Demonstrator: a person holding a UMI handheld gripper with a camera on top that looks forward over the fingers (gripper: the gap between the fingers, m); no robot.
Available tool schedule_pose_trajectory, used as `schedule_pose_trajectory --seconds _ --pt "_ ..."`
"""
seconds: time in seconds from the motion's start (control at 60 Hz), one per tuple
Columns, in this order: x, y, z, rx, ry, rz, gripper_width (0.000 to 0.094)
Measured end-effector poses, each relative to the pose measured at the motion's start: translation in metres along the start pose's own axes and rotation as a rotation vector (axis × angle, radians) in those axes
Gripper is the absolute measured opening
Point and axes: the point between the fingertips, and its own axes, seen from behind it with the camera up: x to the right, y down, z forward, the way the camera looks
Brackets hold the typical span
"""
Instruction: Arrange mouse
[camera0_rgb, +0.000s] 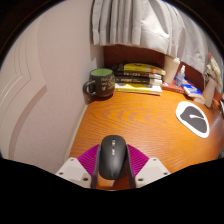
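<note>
A black computer mouse (113, 160) lies lengthwise between my gripper's (113, 150) two fingers, its front pointing ahead over the orange-brown desk (120, 115). The magenta pads (88, 157) press against both of its sides, so the gripper is shut on the mouse. A dark oval mouse mat with a white rim (194, 117) lies on the desk ahead to the right, well beyond the fingers. The rear of the mouse is hidden.
A dark green mug (99, 84) stands at the desk's far left, next to a stack of books (138, 77). Blue items (190, 88) sit at the far right. A white wall runs along the left, and a curtain (130, 22) hangs behind the desk.
</note>
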Motion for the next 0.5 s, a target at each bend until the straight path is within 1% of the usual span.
schedule_pose_trajectory --seconds 0.083,0.1,0.133,0.167,0.25,0.333,0.383,0.5 --pt "0.001 0.001 0.001 -0.033 0.001 0.003 0.0389" --pt "0.000 0.002 0.001 -0.043 -0.001 -0.003 0.0362" --pt "0.000 0.002 0.001 -0.057 -0.007 -0.014 0.0357" --pt "0.000 0.000 0.001 -0.061 -0.015 -0.013 0.0324" --pt "-0.001 0.001 0.002 -0.086 -0.043 -0.026 0.0323" --pt "0.000 -0.012 -0.003 -0.100 -0.088 -0.027 0.0324" --pt "0.006 -0.035 -0.013 -0.072 -0.115 -0.032 0.0324" --pt "0.044 -0.115 -0.051 0.056 -0.128 -0.044 0.0325"
